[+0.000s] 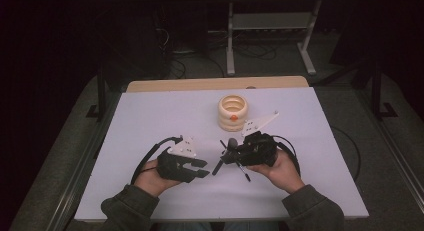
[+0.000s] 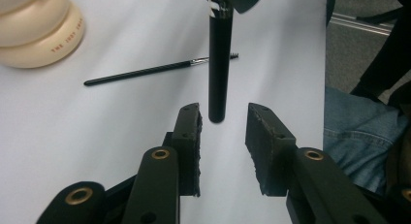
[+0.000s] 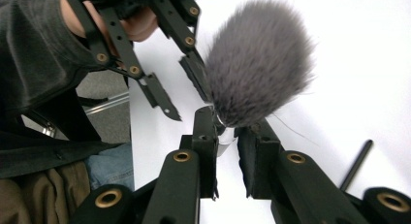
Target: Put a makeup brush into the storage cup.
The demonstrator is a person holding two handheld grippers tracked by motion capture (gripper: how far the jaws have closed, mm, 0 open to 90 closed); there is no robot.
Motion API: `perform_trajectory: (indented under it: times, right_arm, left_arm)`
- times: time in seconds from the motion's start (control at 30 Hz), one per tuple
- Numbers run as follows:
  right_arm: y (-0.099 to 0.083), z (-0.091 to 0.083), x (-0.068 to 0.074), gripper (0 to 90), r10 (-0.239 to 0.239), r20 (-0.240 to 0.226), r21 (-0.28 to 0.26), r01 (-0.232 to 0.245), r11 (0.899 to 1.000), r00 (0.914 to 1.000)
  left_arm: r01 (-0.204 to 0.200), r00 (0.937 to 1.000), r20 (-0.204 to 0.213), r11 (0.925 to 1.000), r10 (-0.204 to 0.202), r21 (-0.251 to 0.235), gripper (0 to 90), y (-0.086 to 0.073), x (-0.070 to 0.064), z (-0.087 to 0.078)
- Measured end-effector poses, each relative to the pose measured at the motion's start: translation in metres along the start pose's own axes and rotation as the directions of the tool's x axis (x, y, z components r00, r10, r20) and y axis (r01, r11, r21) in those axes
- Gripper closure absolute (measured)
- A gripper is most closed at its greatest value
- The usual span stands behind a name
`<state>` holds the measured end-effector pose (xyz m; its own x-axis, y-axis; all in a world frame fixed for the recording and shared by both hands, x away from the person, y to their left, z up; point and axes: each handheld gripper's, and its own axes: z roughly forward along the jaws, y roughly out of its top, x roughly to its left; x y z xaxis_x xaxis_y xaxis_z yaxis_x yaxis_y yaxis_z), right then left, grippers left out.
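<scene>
Makeup brush (image 3: 257, 69) clamped in right claw (image 3: 227, 132).

light: room lying dim, white table (image 1: 150, 121) glowing brightest | shadows: soft ones falling toward 6 o'clock | focus: grey brush head (image 3: 259, 59) blurring softly | edges: darkening from 9 to 12 o'clock

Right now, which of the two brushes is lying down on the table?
The thin brush lies flat on the white table. The fat fluffy brush is off the table, pinched by the right gripper, its handle pointing toward the open left gripper.
</scene>
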<state>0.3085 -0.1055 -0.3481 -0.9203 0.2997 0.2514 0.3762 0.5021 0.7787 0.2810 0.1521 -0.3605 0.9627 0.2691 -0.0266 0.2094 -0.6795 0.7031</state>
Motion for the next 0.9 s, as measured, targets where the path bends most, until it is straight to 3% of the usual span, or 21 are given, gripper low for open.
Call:
perform_trajectory:
  times: [0.47, 0.9]
  right_arm:
    - [0.005, -0.007, -0.011, 77.0, 0.016, 0.038, 0.048, -0.017, 0.999, 0.9992]
    - [0.012, -0.014, -0.019, 77.1, 0.023, 0.068, 0.072, -0.028, 0.997, 0.9974]
  left_arm:
    - [0.047, 0.9985, -0.026, 0.9988, -0.048, -0.016, 59.3, -0.012, 0.002, -0.007]
    - [0.049, 0.9970, -0.059, 0.9986, -0.050, -0.023, 56.2, -0.019, 0.002, -0.010]
